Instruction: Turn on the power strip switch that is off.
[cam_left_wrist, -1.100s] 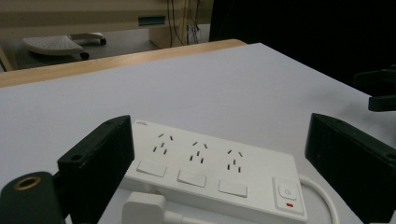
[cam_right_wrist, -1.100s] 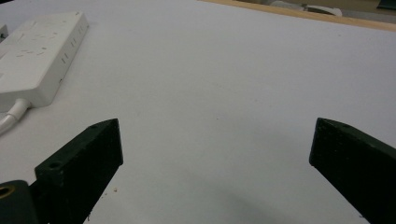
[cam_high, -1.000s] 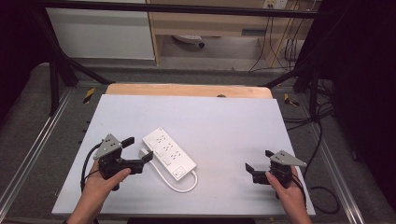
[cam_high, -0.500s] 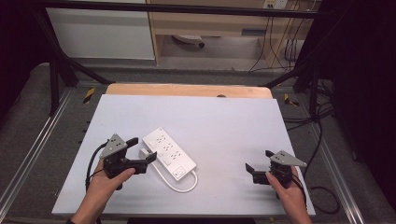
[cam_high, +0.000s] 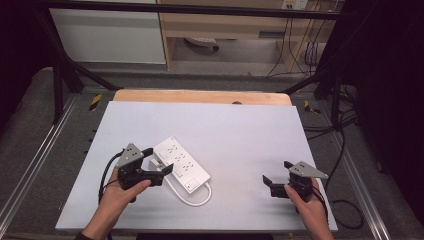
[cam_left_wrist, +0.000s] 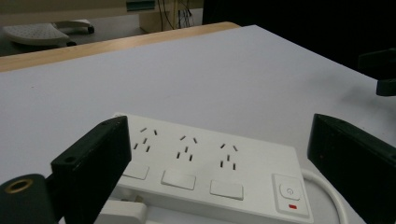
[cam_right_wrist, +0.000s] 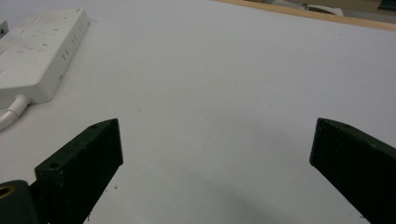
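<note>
The power strip (cam_high: 181, 166) lies just at three o'clock of the left gripper (cam_high: 156, 161), its long axis running ten to four; jaws released, straddling its near end; the right gripper (cam_high: 274, 186) idles released, well apart.

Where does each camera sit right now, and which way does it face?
High view: above the near edge, facing forward and down on the table; both forearms, left gripper, right gripper.
Left gripper view: between open jaws, facing the power strip.
Right gripper view: between open jaws, facing bare tabletop.
Shared: the power strip.
</note>
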